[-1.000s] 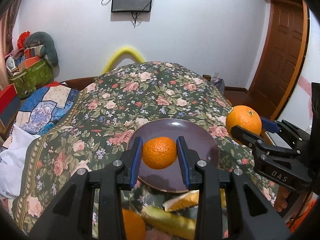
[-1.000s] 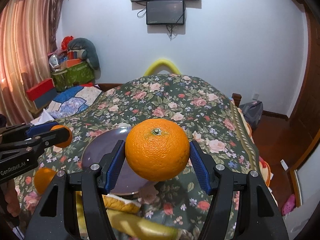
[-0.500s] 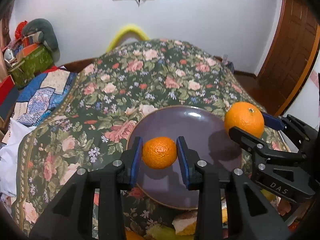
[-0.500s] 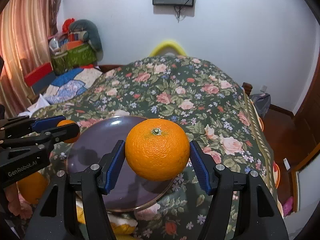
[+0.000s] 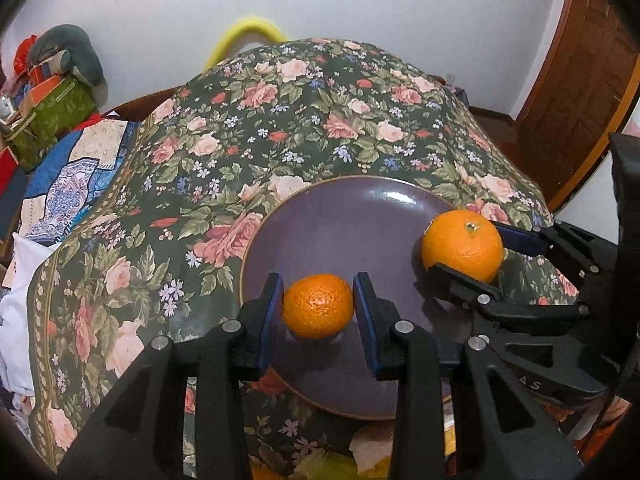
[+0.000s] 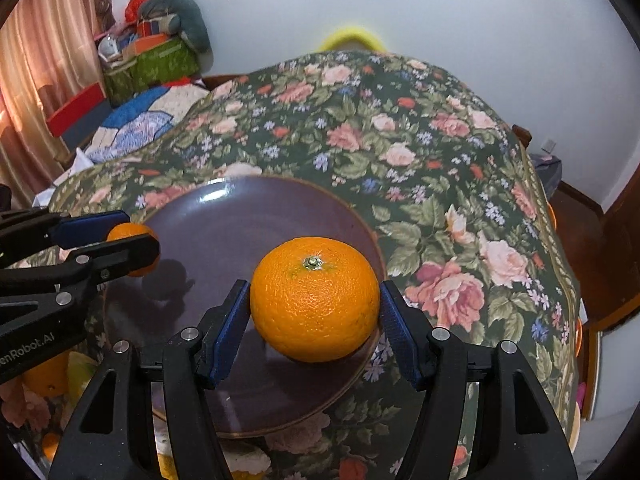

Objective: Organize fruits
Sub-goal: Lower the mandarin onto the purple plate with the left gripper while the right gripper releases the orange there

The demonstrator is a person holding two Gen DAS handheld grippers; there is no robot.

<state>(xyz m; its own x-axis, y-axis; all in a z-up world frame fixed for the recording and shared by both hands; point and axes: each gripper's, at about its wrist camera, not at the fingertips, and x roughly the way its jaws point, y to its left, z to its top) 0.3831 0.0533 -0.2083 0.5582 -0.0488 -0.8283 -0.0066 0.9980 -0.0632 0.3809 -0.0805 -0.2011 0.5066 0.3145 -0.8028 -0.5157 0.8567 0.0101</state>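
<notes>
Gripping a small mandarin [image 5: 319,306] between its blue pads, the left gripper [image 5: 318,308] holds the fruit over the near part of a dark purple plate [image 5: 340,224]; a shadow sits on the glaze right under the fruit, and whether it touches the plate cannot be told. The right gripper [image 6: 316,316] is clamped on a larger orange [image 6: 315,299], stem end up, with both pads pressed against its sides. In the right wrist view that orange hangs over the plate's right-hand edge, and its shadow falls on the glaze beneath it; contact with the plate cannot be told here either. In the left wrist view the same orange appears at the plate's right rim, well apart from the mandarin.

The plate lies on a dark green floral bedspread [image 5: 304,120], close to the bed's near edge. More fruit lies on the cover just beside the plate's near rim: another orange [image 6: 46,376] at the lower left of the right wrist view, and some yellow pieces partly hidden behind the gripper bodies. A folded blue patchwork quilt [image 5: 76,176] lies off the bed's left side.
</notes>
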